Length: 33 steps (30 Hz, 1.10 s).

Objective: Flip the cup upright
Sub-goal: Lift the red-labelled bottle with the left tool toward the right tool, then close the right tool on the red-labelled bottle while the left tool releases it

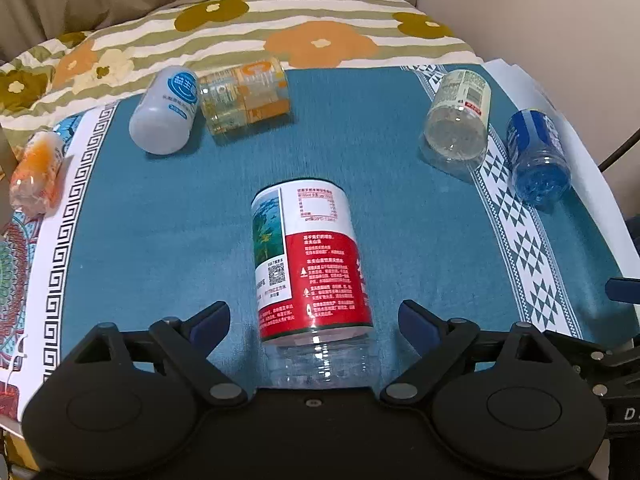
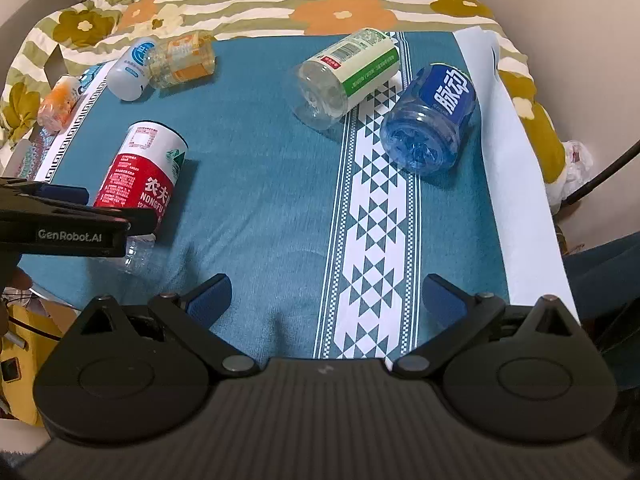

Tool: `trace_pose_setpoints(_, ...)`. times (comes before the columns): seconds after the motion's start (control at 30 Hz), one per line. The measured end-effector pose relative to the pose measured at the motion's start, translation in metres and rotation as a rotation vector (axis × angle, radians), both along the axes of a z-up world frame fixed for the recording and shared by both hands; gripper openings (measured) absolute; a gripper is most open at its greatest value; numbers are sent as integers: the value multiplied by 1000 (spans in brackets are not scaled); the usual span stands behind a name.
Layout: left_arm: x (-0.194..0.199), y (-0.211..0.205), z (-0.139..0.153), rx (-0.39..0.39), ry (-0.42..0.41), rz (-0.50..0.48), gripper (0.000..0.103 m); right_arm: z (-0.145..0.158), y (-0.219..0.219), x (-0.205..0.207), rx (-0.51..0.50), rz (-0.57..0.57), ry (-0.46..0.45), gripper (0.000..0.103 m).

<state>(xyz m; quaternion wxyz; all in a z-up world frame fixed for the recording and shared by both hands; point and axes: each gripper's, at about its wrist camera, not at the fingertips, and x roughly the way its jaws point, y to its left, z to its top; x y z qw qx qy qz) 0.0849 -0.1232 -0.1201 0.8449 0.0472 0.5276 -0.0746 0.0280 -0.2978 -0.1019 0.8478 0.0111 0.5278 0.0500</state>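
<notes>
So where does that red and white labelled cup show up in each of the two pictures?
Left wrist view: the red and white cup lies on its side at bottom centre, between the open left claw fingers.
Right wrist view: it lies at the left edge, partly behind the left claw.
Shared landmark: the blue cup, lying on the right in both.

Your surface is a bed with a floral quilt [image 1: 320,44] — a teal patterned cloth [image 1: 160,208] spread over it. Six cut-bottle cups lie on their sides on the cloth: red-labelled [image 1: 312,264], white [image 1: 166,114], orange-labelled [image 1: 246,98], green-labelled [image 2: 346,74], blue [image 2: 434,120] — a small orange one [image 1: 38,174] at the left border.
</notes>
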Motion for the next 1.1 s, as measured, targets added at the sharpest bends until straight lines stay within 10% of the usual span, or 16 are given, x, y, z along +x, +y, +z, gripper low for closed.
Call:
trace_pose_setpoints(0.57,-36,65,71,-54,-119,146,96,36,33,69,87,106,192,103)
trace_pose_setpoints(1.1,-32,182,60,-93,-102,174,96,3,114,153,152,-12,395,103)
